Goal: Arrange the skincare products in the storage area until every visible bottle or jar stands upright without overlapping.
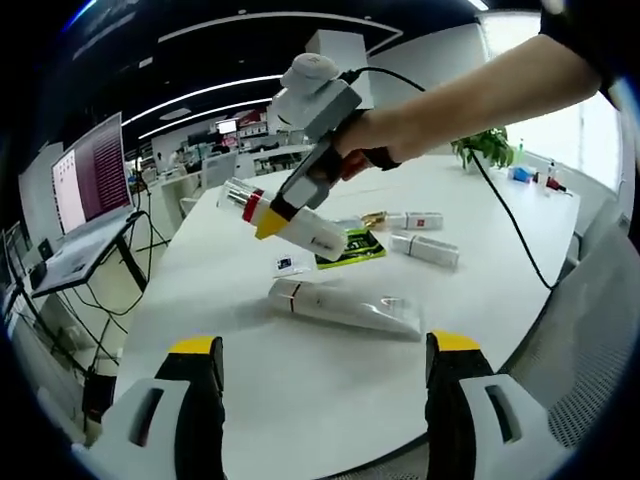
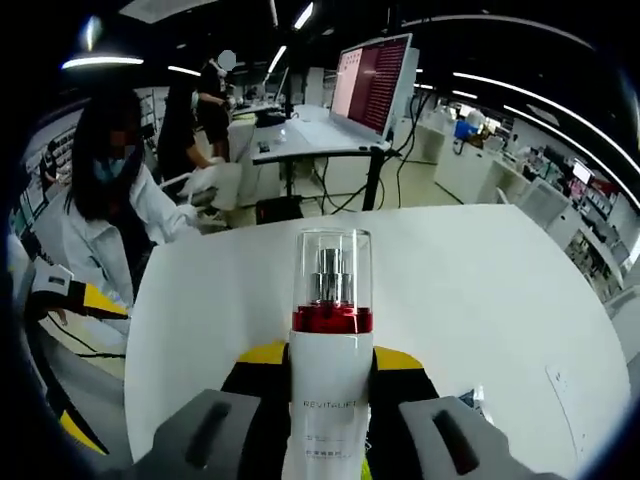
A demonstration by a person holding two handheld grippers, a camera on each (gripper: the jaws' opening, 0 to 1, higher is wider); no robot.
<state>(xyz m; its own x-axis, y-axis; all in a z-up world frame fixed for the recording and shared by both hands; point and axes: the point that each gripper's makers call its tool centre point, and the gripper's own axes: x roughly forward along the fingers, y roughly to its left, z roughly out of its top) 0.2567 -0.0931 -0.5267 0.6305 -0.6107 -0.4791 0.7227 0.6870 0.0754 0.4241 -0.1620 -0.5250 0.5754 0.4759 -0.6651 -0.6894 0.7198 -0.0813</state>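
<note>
My right tongs (image 2: 320,385) are clamped on the white body of a pump bottle (image 1: 283,217) carried tilted in the air above the table (image 1: 300,400), so a loosened grip or a crooked set-down could tip it onto the white tube (image 1: 345,305) lying just below; my left tongs (image 1: 325,385) hang wide apart with nothing between them. The pump bottle has a clear cap over a silver pump and a red collar, while two smaller tubes (image 1: 425,248) lie flat farther back beside a green packet (image 1: 352,248)
</note>
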